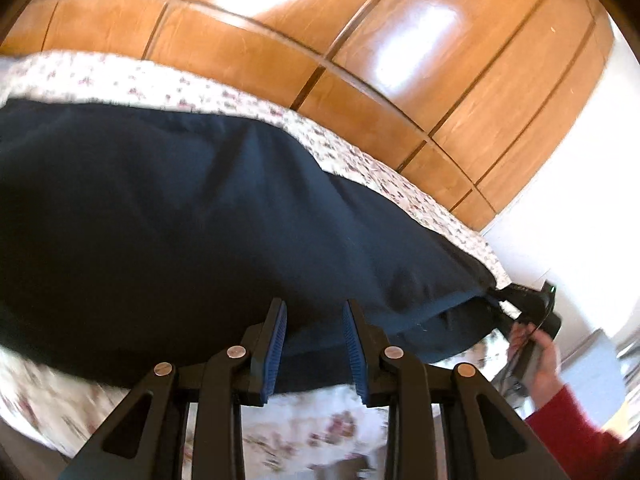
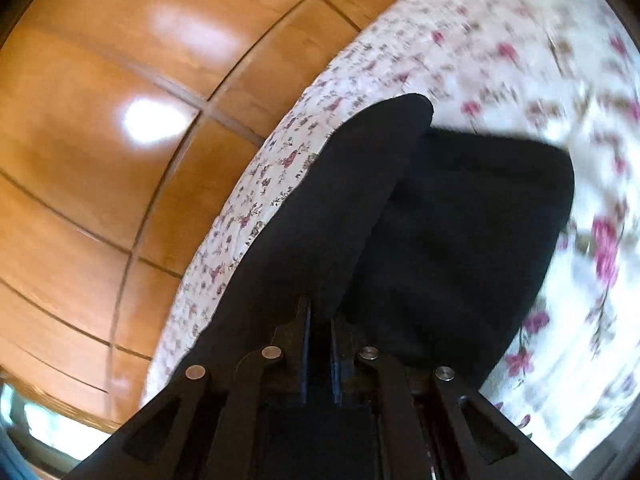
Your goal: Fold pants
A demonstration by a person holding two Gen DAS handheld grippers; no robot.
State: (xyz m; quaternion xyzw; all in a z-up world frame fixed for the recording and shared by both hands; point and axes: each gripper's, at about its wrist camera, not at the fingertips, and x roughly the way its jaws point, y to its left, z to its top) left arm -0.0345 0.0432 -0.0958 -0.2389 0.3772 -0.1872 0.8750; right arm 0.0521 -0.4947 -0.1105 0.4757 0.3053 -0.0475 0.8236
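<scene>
Across the flowered bedspread [image 1: 360, 432] lie the dark navy pants [image 1: 192, 208], spread wide in the left wrist view with one edge running close along the far side of the bed, next to the wooden wardrobe doors [image 1: 360, 40]. They look like soft knit or jersey cloth: light, limp, with shallow ridges and a doubled hem near the right end, so they should drape and sag rather than hold a crease, and may drag on the bedspread if pulled flat. The best hold is probably at a stitched edge, hem or waistband, where the layers are thicker and less likely to slip out. The left gripper [image 1: 315, 350] is released, its blue ribbed pads [image 1: 277, 354] apart, poised just over the near edge of the cloth with nothing between them. The right gripper [image 2: 320, 354] has its fingers drawn close together with dark cloth bunched between them and rising ahead of it, so it appears clenched on the pants [image 2: 460, 240]. In the left view the right hand [image 1: 540, 364], in a red sleeve, holds that tool at the pants' far right corner.
</scene>
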